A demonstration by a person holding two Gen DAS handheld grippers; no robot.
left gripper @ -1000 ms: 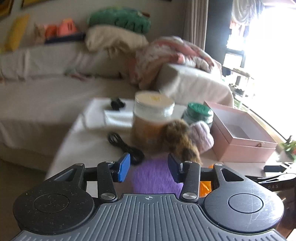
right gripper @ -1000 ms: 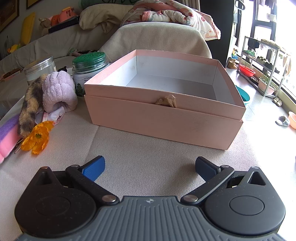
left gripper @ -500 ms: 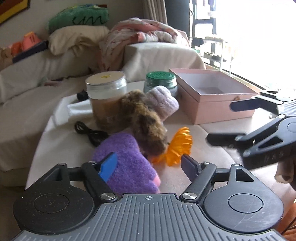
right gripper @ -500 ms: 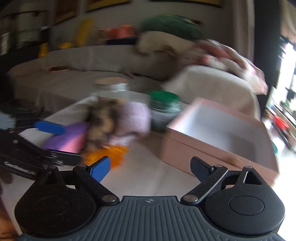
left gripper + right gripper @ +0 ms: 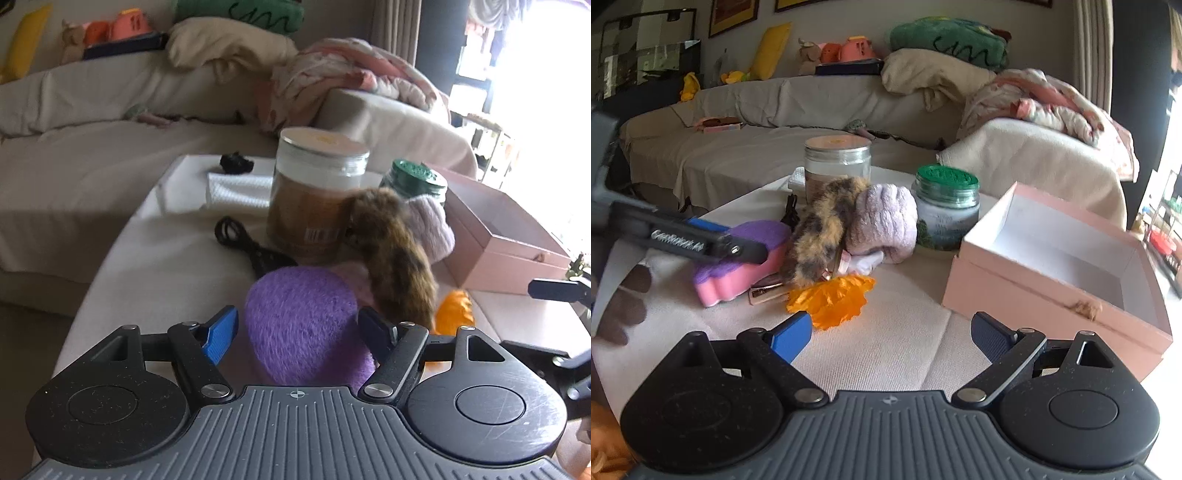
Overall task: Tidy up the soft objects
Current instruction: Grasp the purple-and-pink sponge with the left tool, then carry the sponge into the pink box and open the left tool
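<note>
A purple and pink plush (image 5: 303,325) (image 5: 746,254) lies on the table between the open fingers of my left gripper (image 5: 299,328), which also shows in the right wrist view (image 5: 713,240). Whether the pads touch it I cannot tell. Behind it lie a brown furry tail (image 5: 395,258) (image 5: 820,229), a lilac fluffy piece (image 5: 432,229) (image 5: 882,221) and an orange fabric flower (image 5: 452,306) (image 5: 834,299). My right gripper (image 5: 892,332) is open and empty, just in front of the flower. An open pink box (image 5: 1056,269) (image 5: 506,243) stands at the right.
A glass jar with a pale lid (image 5: 317,195) (image 5: 836,162) and a green-lidded jar (image 5: 947,210) (image 5: 413,181) stand behind the soft things. A black cable (image 5: 243,240) lies left of the jar. A sofa (image 5: 775,122) with cushions runs behind the table.
My left gripper has swung left and come closer over the purple plush, its fingers now on either side of it. My right gripper has dropped and steadied facing the orange flower.
</note>
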